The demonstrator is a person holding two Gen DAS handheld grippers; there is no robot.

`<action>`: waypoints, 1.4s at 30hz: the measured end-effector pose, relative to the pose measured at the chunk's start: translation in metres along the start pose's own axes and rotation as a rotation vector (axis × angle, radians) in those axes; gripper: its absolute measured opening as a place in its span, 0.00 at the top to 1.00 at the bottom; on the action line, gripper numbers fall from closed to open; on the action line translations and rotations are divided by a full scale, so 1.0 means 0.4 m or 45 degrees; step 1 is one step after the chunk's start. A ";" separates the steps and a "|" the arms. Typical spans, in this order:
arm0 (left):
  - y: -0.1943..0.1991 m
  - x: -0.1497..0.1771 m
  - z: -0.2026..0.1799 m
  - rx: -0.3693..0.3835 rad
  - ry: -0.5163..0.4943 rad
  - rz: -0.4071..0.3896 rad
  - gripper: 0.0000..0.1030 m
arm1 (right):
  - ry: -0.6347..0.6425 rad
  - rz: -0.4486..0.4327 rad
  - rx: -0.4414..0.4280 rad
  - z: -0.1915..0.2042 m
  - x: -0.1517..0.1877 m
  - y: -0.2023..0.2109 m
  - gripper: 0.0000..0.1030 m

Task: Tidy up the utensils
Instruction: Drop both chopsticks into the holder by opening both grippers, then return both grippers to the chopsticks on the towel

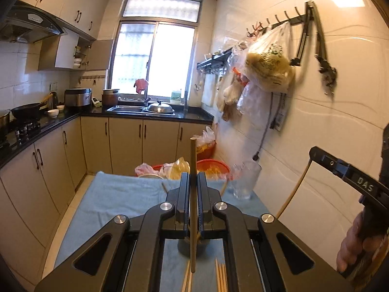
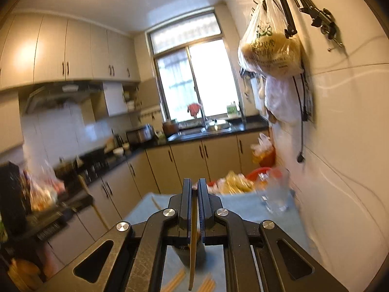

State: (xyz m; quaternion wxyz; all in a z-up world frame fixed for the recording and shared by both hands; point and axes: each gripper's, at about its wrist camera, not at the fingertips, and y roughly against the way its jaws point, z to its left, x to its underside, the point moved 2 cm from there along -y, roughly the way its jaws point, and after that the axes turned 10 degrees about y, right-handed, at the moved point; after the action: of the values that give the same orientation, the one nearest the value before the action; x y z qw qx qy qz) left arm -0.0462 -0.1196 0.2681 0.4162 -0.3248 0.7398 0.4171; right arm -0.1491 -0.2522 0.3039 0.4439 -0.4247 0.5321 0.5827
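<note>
The left gripper [image 1: 193, 185] is clamped on a slim pale wooden chopstick [image 1: 193, 204] standing nearly upright, its top well above the jaws. Below it on the light blue cloth [image 1: 116, 194] sit a dark round holder [image 1: 192, 248] and loose chopsticks [image 1: 221, 277]. The right gripper [image 2: 194, 194] pinches a second wooden chopstick [image 2: 193, 248], also upright, directly over the same holder [image 2: 181, 253]; both seem about equally near.

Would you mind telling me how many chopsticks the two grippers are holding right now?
2: one chopstick clamped in the left gripper, one chopstick in the right gripper. More lie on the blue cloth below.
</note>
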 end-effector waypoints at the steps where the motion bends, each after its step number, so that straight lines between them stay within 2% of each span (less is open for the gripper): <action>1: -0.035 -0.017 -0.005 -0.010 0.006 -0.009 0.95 | -0.008 -0.014 0.000 0.001 -0.011 -0.014 0.95; 5: -0.122 -0.054 -0.004 -0.011 0.053 -0.020 0.95 | -0.058 -0.074 0.013 -0.009 -0.040 -0.098 0.95; 10: -0.258 -0.039 0.012 -0.005 0.098 0.067 0.95 | -0.105 -0.049 0.036 -0.029 -0.020 -0.210 0.95; 16: -0.373 0.042 0.044 -0.053 0.104 0.219 0.95 | -0.114 0.131 0.038 -0.045 0.074 -0.339 0.95; 19: -0.387 0.061 0.056 -0.060 0.110 0.262 0.95 | -0.131 0.216 0.024 -0.056 0.119 -0.385 0.95; 22: -0.367 0.054 0.067 -0.050 0.120 0.258 0.92 | -0.146 0.269 0.021 -0.068 0.150 -0.414 0.94; 24: -0.348 0.048 0.069 -0.048 0.125 0.252 0.81 | -0.175 0.285 0.020 -0.078 0.161 -0.416 0.92; 25: -0.327 0.044 0.073 -0.048 0.136 0.241 0.70 | -0.186 0.291 0.022 -0.084 0.163 -0.414 0.86; 26: -0.306 0.042 0.081 -0.049 0.146 0.229 0.64 | -0.189 0.290 0.028 -0.088 0.164 -0.409 0.77; 28: -0.264 0.039 0.090 -0.044 0.154 0.216 0.63 | -0.187 0.276 0.042 -0.092 0.158 -0.384 0.69; 31: -0.187 0.046 0.110 -0.044 0.151 0.219 0.62 | -0.163 0.264 0.052 -0.098 0.144 -0.333 0.68; 36: -0.060 0.091 0.153 -0.064 0.153 0.225 0.58 | -0.108 0.297 0.067 -0.095 0.136 -0.236 0.60; 39: 0.001 0.145 0.180 -0.074 0.157 0.241 0.53 | -0.046 0.364 0.070 -0.093 0.149 -0.180 0.53; 41: 0.016 0.196 0.192 -0.082 0.141 0.285 0.52 | 0.020 0.449 0.062 -0.088 0.175 -0.151 0.46; 42: 0.016 0.227 0.197 -0.087 0.133 0.319 0.52 | 0.056 0.511 0.056 -0.084 0.198 -0.141 0.46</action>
State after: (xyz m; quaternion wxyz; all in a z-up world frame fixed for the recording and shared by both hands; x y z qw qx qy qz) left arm -0.0646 -0.0588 0.1659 0.3104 -0.2650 0.7805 0.4734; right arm -0.1131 -0.2783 0.2112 0.3162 -0.3132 0.6282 0.6382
